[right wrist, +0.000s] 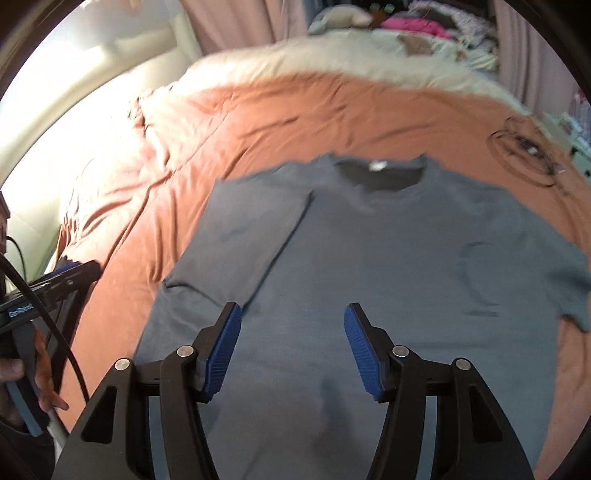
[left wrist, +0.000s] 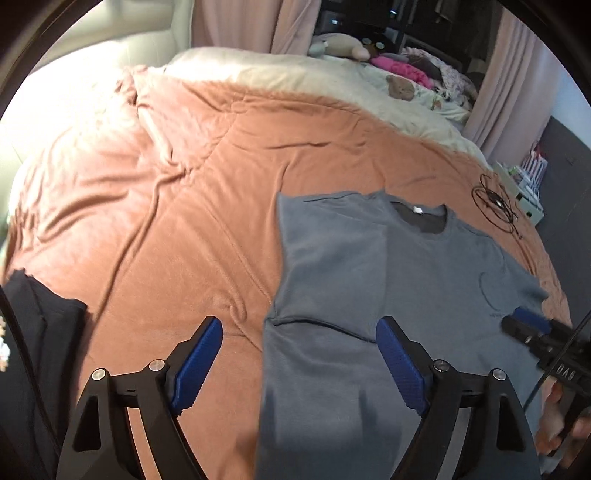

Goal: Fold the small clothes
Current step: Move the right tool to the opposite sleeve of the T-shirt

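Now the left claw (left wrist: 299, 363) hangs over the bed with its blue-padded fingers spread wide and nothing between them; below the gap lie the left edge of the grey T-shirt (left wrist: 388, 295) and the bare terracotta blanket (left wrist: 184, 177). The shirt lies flat and face up under this claw's right finger and runs on ahead of it, collar away from the claw, with a white label showing inside the neck. Its left side is folded in over the body, so a straight folded edge runs forward from just ahead of the claw's gap. To the claw's left, at the near edge of the bed, sits a dark folded garment (left wrist: 40, 332).

The right claw (right wrist: 293, 352) is about half open and also holds nothing; its pads stand clear above the shirt's lower middle. From here the folded-in sleeve panel lies ahead and left of the claw, the collar straight ahead, and the unfolded right sleeve sticks out far ahead to the right, past a faint ring-shaped print on the chest. The left claw shows at the left edge of this view, gripped by the person's hand (right wrist: 37, 373).

Beyond the shirt and off to the claw's right, a coiled black cable (left wrist: 495, 206) rests on the blanket. Farther out, a cream duvet (left wrist: 295, 74) covers the head of the bed, with soft toys (left wrist: 340, 46) and a pink bundle behind it, and pale pink curtains (left wrist: 251, 22) hang at the back.
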`<act>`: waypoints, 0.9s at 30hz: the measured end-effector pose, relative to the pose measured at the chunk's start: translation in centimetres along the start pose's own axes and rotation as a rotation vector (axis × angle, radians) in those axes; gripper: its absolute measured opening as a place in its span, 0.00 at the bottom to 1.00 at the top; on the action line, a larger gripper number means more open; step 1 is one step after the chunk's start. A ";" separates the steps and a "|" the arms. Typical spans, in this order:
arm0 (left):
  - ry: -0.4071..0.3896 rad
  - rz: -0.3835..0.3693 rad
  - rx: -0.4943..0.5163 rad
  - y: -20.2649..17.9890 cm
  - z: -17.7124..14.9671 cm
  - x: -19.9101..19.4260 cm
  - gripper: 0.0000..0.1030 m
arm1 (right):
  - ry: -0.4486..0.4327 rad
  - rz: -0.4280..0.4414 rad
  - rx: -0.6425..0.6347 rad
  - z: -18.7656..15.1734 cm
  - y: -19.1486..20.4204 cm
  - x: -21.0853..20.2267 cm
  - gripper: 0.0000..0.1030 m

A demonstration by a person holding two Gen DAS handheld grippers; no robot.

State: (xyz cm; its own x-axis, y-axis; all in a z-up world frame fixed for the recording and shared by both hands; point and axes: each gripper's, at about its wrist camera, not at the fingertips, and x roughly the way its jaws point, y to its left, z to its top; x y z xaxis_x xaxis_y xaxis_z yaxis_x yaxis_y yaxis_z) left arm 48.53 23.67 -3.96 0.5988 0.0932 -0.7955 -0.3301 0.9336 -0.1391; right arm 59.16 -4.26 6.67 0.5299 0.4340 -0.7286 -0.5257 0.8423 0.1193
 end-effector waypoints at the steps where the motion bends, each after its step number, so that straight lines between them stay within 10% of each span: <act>1: 0.002 -0.007 0.006 -0.4 -0.1 -0.5 0.84 | -0.009 0.001 0.004 -0.4 -0.7 -1.0 0.55; 13: 0.007 -0.093 0.105 -7.1 -1.0 -4.4 0.84 | -0.063 -0.007 0.058 -6.8 -8.1 -12.6 0.55; 16: 0.018 -0.140 0.130 -9.6 -0.9 -4.3 0.85 | -0.091 -0.050 0.073 -7.7 -9.3 -14.8 0.82; 27: -0.003 -0.227 0.249 -20.2 -1.3 -3.6 1.00 | -0.087 -0.133 0.178 -9.6 -15.3 -18.9 1.00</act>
State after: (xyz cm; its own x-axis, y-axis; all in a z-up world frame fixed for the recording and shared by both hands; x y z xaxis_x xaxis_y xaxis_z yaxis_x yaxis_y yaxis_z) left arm 52.11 4.01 0.99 0.6390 -0.1262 -0.7588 0.0002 0.9865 -0.1639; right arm 50.81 -28.46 12.12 0.6463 0.3348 -0.6857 -0.3261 0.9336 0.1485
